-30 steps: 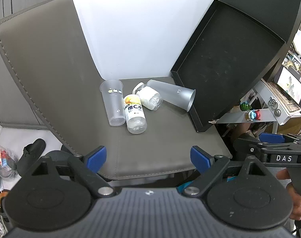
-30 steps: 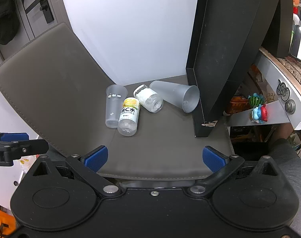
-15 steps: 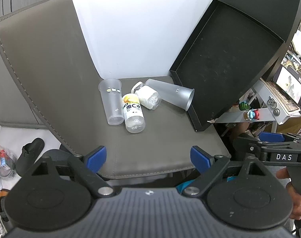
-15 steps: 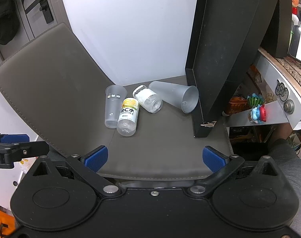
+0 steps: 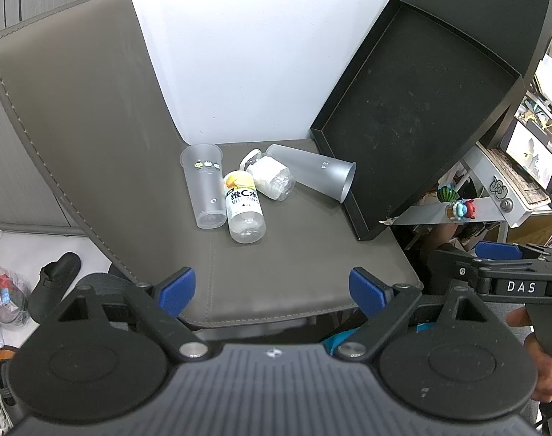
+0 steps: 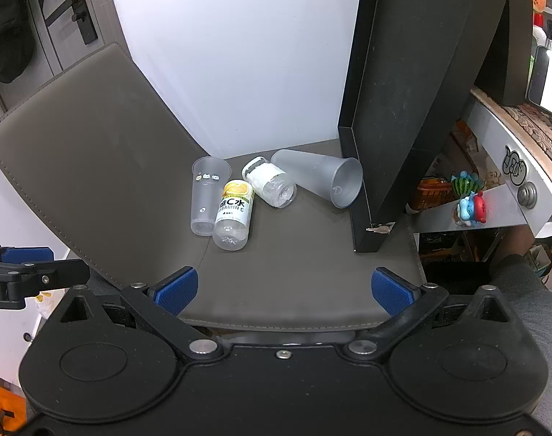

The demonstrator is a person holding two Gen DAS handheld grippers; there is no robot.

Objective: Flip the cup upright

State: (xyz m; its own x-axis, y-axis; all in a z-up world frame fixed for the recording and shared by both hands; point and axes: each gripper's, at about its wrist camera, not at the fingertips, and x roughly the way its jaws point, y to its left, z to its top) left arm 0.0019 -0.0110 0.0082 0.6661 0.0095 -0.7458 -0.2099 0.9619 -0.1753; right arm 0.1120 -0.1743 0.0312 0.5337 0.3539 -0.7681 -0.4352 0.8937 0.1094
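Note:
A frosted cup point(image 5: 314, 172) point(image 6: 319, 176) lies on its side on the grey chair seat point(image 5: 305, 254) point(image 6: 305, 276), mouth toward the black tray. A clear cup point(image 5: 203, 189) point(image 6: 205, 196) lies on its side at the left, rim toward the back. My left gripper point(image 5: 272, 290) is open and empty above the seat's front edge. My right gripper point(image 6: 285, 289) is open and empty, also at the front edge. Both are well short of the cups.
A vitamin C bottle point(image 5: 244, 209) point(image 6: 233, 214) and a white-labelled bottle point(image 5: 270, 178) point(image 6: 270, 181) lie between the cups. A black tray point(image 5: 410, 109) point(image 6: 396, 116) leans at the seat's right. The chair back point(image 5: 79, 109) rises at the left. A cluttered shelf point(image 6: 494, 189) is at the right.
The left wrist view has shifted slightly, so the objects sit a little higher in its frame. The right view is almost unchanged. Nothing on the seat has moved.

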